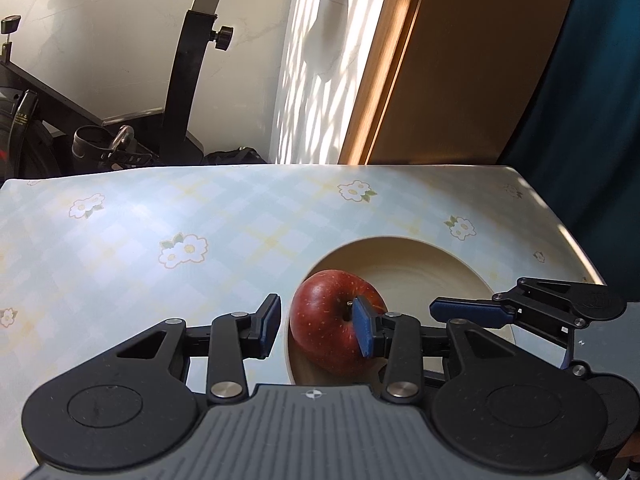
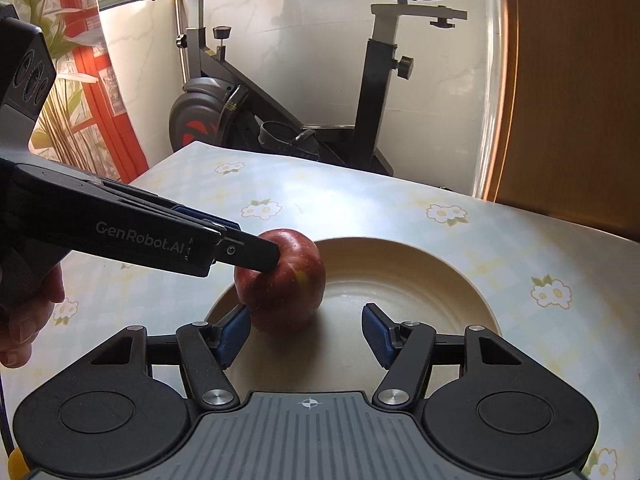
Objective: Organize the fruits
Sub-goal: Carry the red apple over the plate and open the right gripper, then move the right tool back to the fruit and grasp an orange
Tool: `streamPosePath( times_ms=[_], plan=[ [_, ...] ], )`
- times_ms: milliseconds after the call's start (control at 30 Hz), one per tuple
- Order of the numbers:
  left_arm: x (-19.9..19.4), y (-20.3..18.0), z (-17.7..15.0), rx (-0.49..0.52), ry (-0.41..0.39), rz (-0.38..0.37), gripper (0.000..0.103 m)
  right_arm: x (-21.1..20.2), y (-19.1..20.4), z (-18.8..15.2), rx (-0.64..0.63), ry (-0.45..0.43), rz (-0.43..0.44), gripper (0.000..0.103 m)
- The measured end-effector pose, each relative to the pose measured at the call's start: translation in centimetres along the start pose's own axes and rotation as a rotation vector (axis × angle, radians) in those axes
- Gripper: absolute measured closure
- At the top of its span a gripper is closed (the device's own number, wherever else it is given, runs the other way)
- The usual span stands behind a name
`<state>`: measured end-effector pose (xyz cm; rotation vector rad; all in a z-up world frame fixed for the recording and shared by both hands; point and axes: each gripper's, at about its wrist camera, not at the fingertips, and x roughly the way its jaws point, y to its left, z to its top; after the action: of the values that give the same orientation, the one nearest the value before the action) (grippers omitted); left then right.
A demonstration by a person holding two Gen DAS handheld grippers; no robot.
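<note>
A red apple rests at the left side of a cream plate. My left gripper straddles its top. The right pad sits over the stem hollow, while the left pad stands a sliver clear of the apple's side, so the gripper is open. In the right wrist view one of its fingers touches the apple's upper left. My right gripper hangs open low over the plate, its left pad beside the apple's base with nothing gripped. One of its fingers shows over the plate's right part.
The plate sits on a table with a pale checked floral cloth. Behind the far edge stands an exercise bike. A wooden door is at the right. A hand holds the left gripper.
</note>
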<state>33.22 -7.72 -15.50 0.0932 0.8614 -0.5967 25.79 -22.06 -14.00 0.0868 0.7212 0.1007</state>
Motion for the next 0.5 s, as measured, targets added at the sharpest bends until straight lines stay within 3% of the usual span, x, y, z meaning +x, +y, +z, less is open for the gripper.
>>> streamPosePath(
  times_ms=[300, 500],
  plan=[
    [-3.3, -0.4, -0.8, -0.007, -0.054, 0.03, 0.06, -5.9, -0.8, -2.6, 0.071, -0.098, -0.03, 0.047],
    [-7.4, -0.7, -2.9, 0.015, -0.121, 0.161, 0.06, -9.4, -1.3, -5.9, 0.099, -0.158, -0.059, 0.048]
  ],
)
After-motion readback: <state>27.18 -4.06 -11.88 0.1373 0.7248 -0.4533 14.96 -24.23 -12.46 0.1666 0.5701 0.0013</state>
